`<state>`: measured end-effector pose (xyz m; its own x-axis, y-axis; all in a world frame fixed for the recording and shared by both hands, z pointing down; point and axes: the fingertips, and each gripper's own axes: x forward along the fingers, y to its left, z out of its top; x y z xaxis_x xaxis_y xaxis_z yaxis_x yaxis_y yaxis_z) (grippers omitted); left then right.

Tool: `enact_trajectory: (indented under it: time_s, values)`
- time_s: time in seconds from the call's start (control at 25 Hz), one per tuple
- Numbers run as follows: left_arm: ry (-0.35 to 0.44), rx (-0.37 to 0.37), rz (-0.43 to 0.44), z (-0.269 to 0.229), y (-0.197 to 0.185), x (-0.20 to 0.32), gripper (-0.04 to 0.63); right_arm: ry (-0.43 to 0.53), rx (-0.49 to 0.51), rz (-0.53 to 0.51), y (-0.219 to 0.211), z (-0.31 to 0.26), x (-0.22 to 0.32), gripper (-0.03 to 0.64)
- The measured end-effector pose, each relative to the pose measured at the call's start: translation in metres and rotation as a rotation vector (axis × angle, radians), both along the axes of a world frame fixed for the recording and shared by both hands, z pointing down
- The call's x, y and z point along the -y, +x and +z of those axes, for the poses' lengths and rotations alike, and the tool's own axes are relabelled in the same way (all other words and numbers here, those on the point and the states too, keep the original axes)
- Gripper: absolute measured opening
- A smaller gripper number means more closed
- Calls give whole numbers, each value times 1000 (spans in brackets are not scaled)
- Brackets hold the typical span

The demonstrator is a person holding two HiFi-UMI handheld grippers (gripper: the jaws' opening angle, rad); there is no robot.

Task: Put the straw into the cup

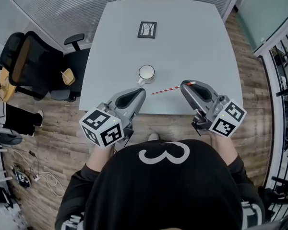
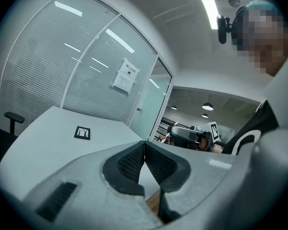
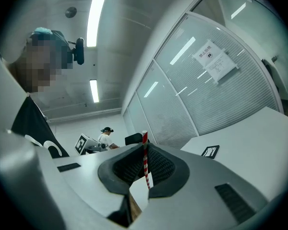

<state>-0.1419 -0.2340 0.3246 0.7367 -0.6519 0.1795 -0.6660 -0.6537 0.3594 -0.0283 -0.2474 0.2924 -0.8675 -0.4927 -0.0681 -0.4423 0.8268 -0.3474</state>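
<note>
A white cup (image 1: 146, 73) stands on the pale grey table (image 1: 182, 28), a little in from its near edge. My right gripper (image 1: 185, 85) is shut on a red-and-white striped straw (image 1: 165, 89), which sticks out level to the left, its free end just right of and below the cup. In the right gripper view the straw (image 3: 145, 159) stands pinched between the dark pads. My left gripper (image 1: 141, 93) hovers at the near table edge below the cup, jaws together with nothing in them (image 2: 144, 152).
A small black-framed picture (image 1: 147, 29) lies further back on the table. A black office chair (image 1: 38, 66) stands left of the table on the wooden floor. Glass partition walls close the room behind; a railing runs along the right.
</note>
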Motion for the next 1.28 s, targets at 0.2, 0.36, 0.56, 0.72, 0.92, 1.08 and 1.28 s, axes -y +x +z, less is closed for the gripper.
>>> enact_trajectory:
  time_s: [0.2,0.36,0.56,0.72,0.92,1.08,1.28]
  values:
    - [-16,-7,44,8,-6,17,17,-13,-8,51,-7,7,15,31]
    - [-27,-13,64,15,-14,28,17,-24,-20,79,-13,16,24,31]
    - [-45,-22,77,27,-24,45,16,-37,-30,100,-23,27,40,31]
    - [-66,-34,76,39,-26,58,17,-39,-49,112,-27,33,53,31]
    - [-94,-29,71,55,-35,70,17,-54,-55,123,-33,41,70,31]
    - [-125,-43,54,66,-41,82,17,-67,-55,129,-38,50,84,31]
    - [-157,-42,49,79,-47,87,17,-88,-61,137,-43,64,100,31]
